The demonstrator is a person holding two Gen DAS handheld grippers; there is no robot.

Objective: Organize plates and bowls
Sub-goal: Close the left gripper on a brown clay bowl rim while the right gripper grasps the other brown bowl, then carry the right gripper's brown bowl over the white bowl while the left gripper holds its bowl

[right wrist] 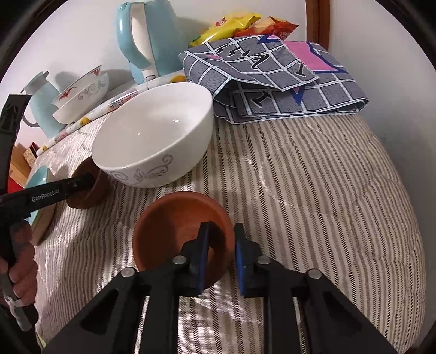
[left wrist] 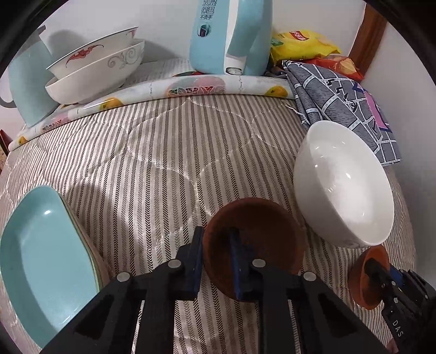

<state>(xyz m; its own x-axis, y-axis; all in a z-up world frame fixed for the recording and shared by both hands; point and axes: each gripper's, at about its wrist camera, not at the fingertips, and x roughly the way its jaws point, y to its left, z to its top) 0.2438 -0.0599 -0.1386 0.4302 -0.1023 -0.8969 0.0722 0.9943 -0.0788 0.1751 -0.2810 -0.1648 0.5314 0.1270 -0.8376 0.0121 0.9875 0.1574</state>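
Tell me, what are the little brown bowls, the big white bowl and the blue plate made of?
Brown bowls: probably unglazed clay or terracotta; dull, no shine.
White bowl: likely glazed ceramic; glossy, with bright highlights.
Blue plate: smooth and slightly shiny; glazed ceramic or plastic, can't tell.

Striped quilted cover (right wrist: 313, 190) against white wall (left wrist: 163, 21) (brown wooden trim (left wrist: 368, 35))

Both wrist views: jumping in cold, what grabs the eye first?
Two small brown bowls on the striped cloth, each with its rim pinched: one by the left gripper, the other by the right gripper. Just behind them sits a big white bowl, and a light blue kettle stands at the back wall.
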